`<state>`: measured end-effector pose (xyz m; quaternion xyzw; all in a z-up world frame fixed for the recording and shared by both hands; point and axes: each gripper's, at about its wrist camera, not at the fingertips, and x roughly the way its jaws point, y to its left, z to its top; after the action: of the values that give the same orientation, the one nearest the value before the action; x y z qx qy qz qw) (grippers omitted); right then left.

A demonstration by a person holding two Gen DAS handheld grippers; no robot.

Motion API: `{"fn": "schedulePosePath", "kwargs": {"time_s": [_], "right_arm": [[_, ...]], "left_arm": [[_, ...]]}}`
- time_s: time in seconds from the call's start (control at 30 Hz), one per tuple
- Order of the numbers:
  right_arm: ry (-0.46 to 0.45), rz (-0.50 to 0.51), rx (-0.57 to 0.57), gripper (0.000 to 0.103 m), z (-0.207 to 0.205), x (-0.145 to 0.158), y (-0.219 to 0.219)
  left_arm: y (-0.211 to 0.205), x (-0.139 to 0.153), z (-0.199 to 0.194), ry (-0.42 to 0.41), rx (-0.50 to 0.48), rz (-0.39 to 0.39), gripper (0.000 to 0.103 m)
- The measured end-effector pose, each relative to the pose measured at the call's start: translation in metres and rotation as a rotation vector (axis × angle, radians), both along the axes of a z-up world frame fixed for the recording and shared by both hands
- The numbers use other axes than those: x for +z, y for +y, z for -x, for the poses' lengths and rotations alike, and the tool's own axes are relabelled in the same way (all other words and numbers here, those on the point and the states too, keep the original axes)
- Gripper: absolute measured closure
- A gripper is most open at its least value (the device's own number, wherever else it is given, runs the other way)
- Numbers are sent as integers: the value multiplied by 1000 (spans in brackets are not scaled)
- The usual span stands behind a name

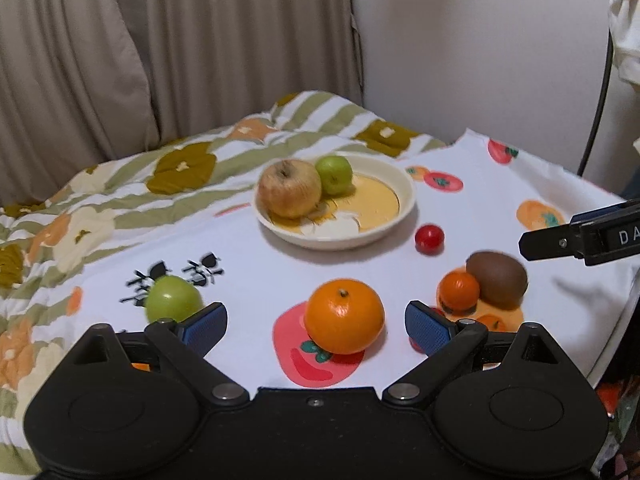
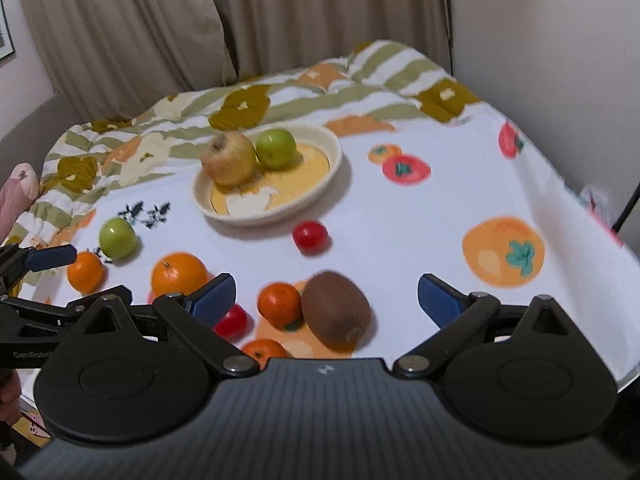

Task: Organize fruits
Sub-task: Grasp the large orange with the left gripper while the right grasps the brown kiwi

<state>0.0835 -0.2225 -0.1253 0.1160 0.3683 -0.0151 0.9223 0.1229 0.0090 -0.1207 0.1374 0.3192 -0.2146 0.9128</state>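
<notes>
We see the cream plate (image 1: 404, 208) just above the middle of the left wrist frame, holding a yellowish apple (image 1: 289, 189) and a small green apple (image 1: 334, 174) side by side. Around it on the table, an orange (image 1: 344, 316), a green apple (image 1: 173, 300), a red tomato (image 1: 429, 239), a kiwi (image 1: 497, 280) and a tangerine (image 1: 459, 291) lie loose on the white fruit-print cloth (image 1: 248, 264). A striped floral quilt (image 1: 120, 200) bunches along the upper left, under beige curtains (image 1: 160, 48) and a pale wall (image 1: 480, 40). The left gripper (image 1: 316, 326) hangs with jaws spread around the orange; the right gripper (image 2: 326, 300) has jaws spread over the kiwi.
</notes>
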Motion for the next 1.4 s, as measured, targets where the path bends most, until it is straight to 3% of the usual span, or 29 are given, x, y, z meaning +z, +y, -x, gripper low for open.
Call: {"fn": "schedulePosePath", "kwargs": {"time_s": [0.43, 0.87, 1.27, 1.4], "right_arm": [[58, -3, -7, 0, -15, -43, 3], [78, -1, 7, 4, -24, -46, 1], [85, -27, 12, 10, -30, -51, -4], [81, -35, 29, 16, -30, -51, -4]], "left_arm": [[-22, -43, -35, 57, -31, -31, 18], [-26, -48, -49, 114, -38, 9, 34], [-21, -46, -46, 130, -3, 8, 36], [-15, -46, -41, 134, 18, 3, 36]]}}
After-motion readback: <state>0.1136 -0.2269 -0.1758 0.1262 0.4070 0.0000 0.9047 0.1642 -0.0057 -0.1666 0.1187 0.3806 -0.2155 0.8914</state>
